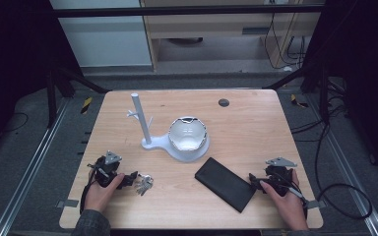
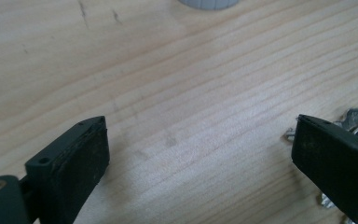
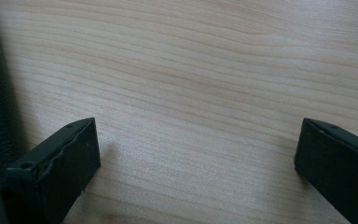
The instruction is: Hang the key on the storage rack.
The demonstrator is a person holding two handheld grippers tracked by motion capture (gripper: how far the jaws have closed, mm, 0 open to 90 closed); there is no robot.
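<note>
1. A lab or test room set up for recording.
2. The wooden desk (image 1: pixel 256 123) stands alone on grey carpet (image 1: pixel 24 147), framed by metal floor rails (image 1: pixel 24 177) and black stand legs (image 1: pixel 71 78).
3. Loose cables (image 1: pixel 339 196) trail across the floor.
4. Yellow-black hazard tape (image 1: pixel 86 104) marks the carpet.
5. Plain cabinets (image 1: pixel 211 29) line the back wall.

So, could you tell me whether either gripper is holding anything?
Nothing is held: both the left gripper and right gripper have open jaws over bare table.
</note>
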